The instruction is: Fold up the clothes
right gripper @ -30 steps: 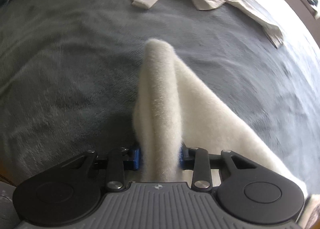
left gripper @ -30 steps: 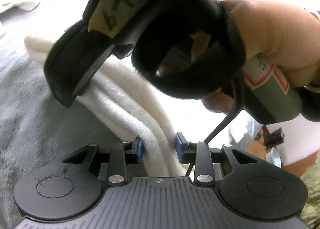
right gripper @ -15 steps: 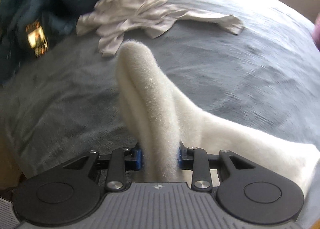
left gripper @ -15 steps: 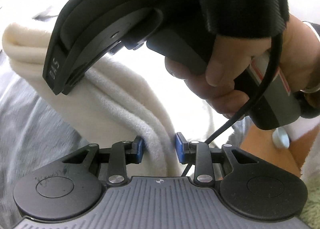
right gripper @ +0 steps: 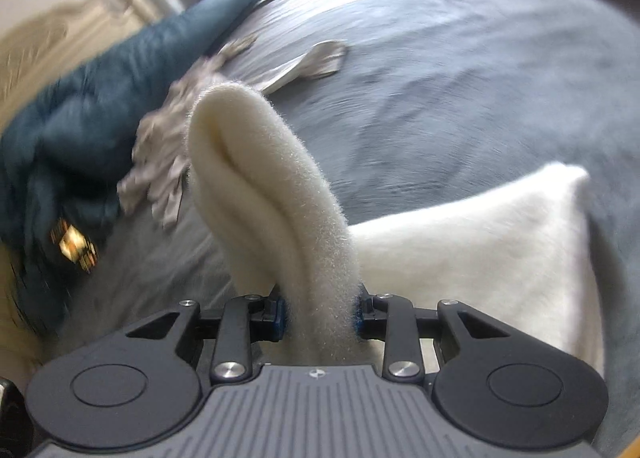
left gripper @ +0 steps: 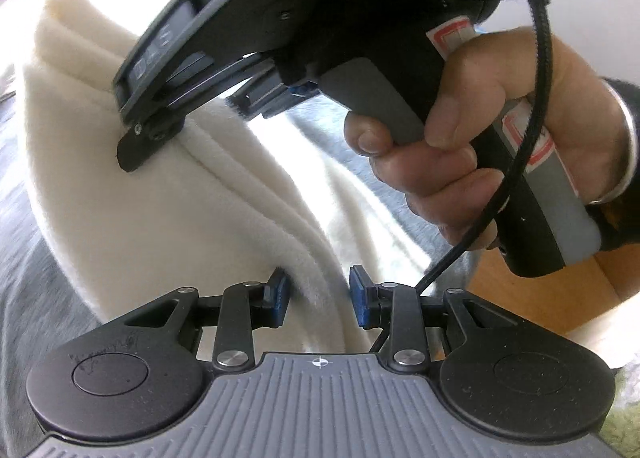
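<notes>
Fleece filled both views: one cream fleece garment (left gripper: 160, 209), held between two grippers above the grey bedcover (right gripper: 460, 57). The left gripper (left gripper: 319, 294) had its blue pads (left gripper: 276, 294) standing either side of a thick folded edge, the left pad against the pile and the right one showing a sliver of gap, so whether it was truly clamped could not be told. Right in front of it sat the right gripper (left gripper: 132, 149), tilted nose-down to the left, its tip buried in the same fleece higher up. The person's right hand (left gripper: 460, 145) wrapped the handle, fingers curled round the trigger, a bangle at the wrist, a black cable (left gripper: 516, 177) trailing down.

From the right wrist camera, the right gripper (right gripper: 320, 318) had its jaws squeezed hard onto a doubled fold that rose upright and curled over at the top. The rest of the garment draped off to the right, one squared corner (right gripper: 576, 177) lying on the bedcover.

Count it up: two grippers, one hand in view, one fleece piece. Beyond it, one crumpled grey-white garment (right gripper: 160, 161) lay on the cover, touching a dark teal blanket (right gripper: 80, 117) bunched along the left edge. Open bedcover stretched wide ahead and to the right; the left side was crowded, and the bed edge ran just past the teal heap.
</notes>
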The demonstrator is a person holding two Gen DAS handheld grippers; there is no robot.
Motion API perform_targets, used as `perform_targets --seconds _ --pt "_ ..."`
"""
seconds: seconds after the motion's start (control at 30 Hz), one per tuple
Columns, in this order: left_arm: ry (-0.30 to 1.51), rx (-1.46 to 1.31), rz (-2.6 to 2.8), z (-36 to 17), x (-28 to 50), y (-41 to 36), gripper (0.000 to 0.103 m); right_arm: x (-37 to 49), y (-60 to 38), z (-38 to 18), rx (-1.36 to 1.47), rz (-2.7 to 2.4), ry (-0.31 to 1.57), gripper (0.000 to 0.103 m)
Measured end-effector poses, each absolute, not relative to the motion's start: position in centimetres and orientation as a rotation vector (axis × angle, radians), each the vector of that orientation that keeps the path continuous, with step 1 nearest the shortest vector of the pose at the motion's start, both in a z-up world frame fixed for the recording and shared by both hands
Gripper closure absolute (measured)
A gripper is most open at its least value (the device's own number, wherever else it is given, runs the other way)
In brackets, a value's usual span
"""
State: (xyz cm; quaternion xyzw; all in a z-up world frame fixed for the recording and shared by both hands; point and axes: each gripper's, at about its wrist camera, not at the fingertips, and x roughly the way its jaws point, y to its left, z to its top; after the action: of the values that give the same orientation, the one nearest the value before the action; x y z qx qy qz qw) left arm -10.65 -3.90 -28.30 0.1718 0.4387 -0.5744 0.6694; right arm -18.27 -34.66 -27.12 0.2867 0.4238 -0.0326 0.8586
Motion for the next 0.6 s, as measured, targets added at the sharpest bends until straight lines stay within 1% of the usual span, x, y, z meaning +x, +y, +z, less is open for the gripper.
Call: perform_targets --seconds 0.1,0.3,0.47,0.53,0.6 --pt "0.998 0.409 -1.319 -28.6 -10.6 -5.8 0.073 -19.9 -38.9 -28.2 0.734 -0.073 0.862 0.071" --pt "1.023 0.427 -1.339 -29.6 -10.5 -8.9 0.073 -21.5 -46.3 -32.3 0.997 -0.072 0.830 0.071" --pt "1.047 0.444 -1.335 -30.3 -10.5 -10.1 0.072 -22.6 -49.9 -35.1 1.125 -0.040 0.804 0.071" --pt "1.091 0.406 -1.307 -30.4 -9.6 -10.0 0.070 -22.8 -51.0 -36.5 1.173 -0.027 0.796 0.071" --pt "1.146 0.324 -1.267 -29.7 -7.1 -9.3 0.068 -22.9 -52.0 -38.3 1.230 -0.010 0.791 0.071"
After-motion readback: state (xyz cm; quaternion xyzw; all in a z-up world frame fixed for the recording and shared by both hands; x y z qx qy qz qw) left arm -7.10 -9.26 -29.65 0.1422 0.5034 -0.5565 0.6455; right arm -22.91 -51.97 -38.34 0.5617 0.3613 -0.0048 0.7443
